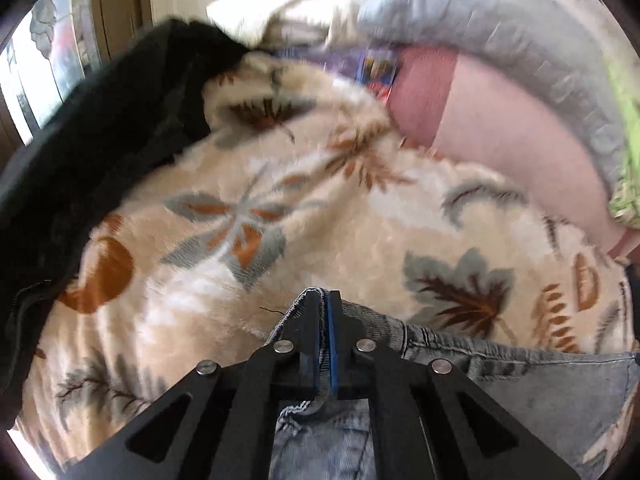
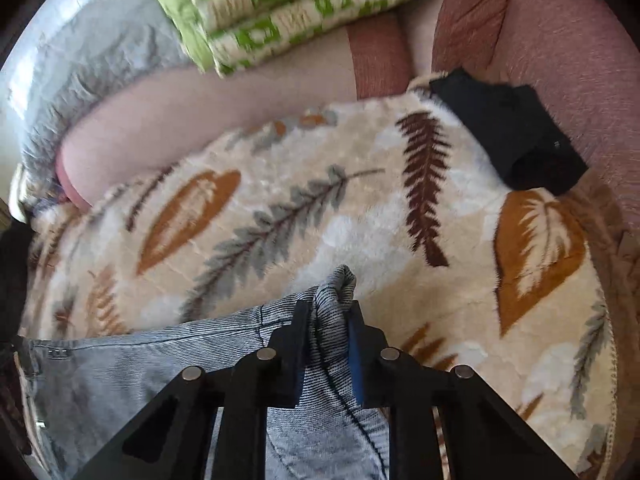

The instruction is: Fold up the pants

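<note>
The pants are held above the leaf-patterned blanket, clamped at a waistband corner by the left gripper and at bunched fabric by the right gripper; no completed fold is visible, so folding is judged barely begun.

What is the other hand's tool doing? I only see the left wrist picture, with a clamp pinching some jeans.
Observer: The right gripper is shut on the jeans too, with a bunch of denim between its fingers.
Operator: Anything else dark lying around besides the black cloth on my left?
Observer: Yes, a small folded black garment lies at the far right edge of the leaf-patterned blanket.
Operator: I glimpse a green sliver at my right edge. What is it?
Observer: A folded green and cream patterned blanket, lying beyond the leaf blanket.
</note>
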Available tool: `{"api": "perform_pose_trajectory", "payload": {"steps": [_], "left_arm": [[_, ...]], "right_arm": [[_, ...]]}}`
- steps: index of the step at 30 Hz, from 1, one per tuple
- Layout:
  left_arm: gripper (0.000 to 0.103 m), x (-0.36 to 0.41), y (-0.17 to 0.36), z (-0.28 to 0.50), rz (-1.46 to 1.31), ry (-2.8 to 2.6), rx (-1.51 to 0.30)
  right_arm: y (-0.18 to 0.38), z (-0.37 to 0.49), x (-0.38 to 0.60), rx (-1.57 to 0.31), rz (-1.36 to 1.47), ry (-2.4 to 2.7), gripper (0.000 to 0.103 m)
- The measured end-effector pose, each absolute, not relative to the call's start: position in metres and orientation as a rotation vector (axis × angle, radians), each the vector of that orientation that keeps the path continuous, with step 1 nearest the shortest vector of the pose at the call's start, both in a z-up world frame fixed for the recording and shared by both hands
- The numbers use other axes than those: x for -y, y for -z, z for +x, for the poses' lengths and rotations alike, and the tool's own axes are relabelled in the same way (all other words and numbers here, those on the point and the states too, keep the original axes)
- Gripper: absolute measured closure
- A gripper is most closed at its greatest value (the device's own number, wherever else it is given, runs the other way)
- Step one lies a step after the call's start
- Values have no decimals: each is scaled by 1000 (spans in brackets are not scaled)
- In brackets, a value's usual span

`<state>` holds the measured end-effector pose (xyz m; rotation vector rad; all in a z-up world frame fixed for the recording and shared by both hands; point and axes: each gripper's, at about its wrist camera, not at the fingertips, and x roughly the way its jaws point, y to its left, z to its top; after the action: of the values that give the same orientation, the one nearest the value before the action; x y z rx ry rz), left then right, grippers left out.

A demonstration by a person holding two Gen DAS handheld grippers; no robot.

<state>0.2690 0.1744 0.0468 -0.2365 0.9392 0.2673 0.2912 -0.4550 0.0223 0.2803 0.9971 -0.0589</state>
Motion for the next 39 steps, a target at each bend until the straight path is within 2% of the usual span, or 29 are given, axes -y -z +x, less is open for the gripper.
{"api": "perform_pose_trajectory", "payload": {"steps": [9, 13, 16, 17, 18, 19, 22, 26, 27, 29, 32, 34, 35, 36, 37, 39], "left_arm": [[100, -181, -126, 132, -285, -145, -732], [99, -190, -121, 53, -302, -82, -715], [99, -203, -87, 4, -275, -48, -805], [97, -207, -75, -4, -271, -42, -850], [96, -211, -61, -7, -256, -36, -913], [96, -218, -46, -13, -234, -78, -975], [96, -229, -39, -20, -195, -158, -1008], [89, -208, -72, -13, -141, -132, -917], [86, -194, -78, -7, -124, -97, -896], [66, -165, -81, 4, -94, -33, -888], [62, -126, -68, 22, -32, 28, -896], [62, -109, -52, 28, 14, 28, -930], [62, -104, -42, 33, 18, 35, -949], [62, -101, -34, 35, 24, 38, -962], [62, -99, -20, 39, 35, 10, -996], [62, -102, -4, 38, 39, -20, -1038]], "right_arm": [[-100, 163, 476, -778, 373, -41, 85], [-93, 80, 486, -763, 388, -76, 85], [-52, 27, 479, -889, 355, -158, 82], [-31, 14, 475, -976, 335, -184, 78], [-14, 2, 472, -1044, 307, -182, 63], [2, -9, 471, -1102, 278, -156, 40], [9, -34, 487, -1086, 373, -124, 37], [-19, -32, 508, -974, 485, -64, 33], [-24, -22, 510, -961, 509, -49, 33], [-25, -3, 509, -960, 552, -65, 33], [-9, 40, 492, -1042, 575, -83, 33], [8, 62, 478, -1122, 514, -40, 36], [18, 74, 471, -1164, 481, -15, 42], [22, 77, 467, -1186, 454, -9, 72], [21, 81, 461, -1193, 391, 19, 83], [7, 82, 449, -1160, 282, 46, 90]]}}
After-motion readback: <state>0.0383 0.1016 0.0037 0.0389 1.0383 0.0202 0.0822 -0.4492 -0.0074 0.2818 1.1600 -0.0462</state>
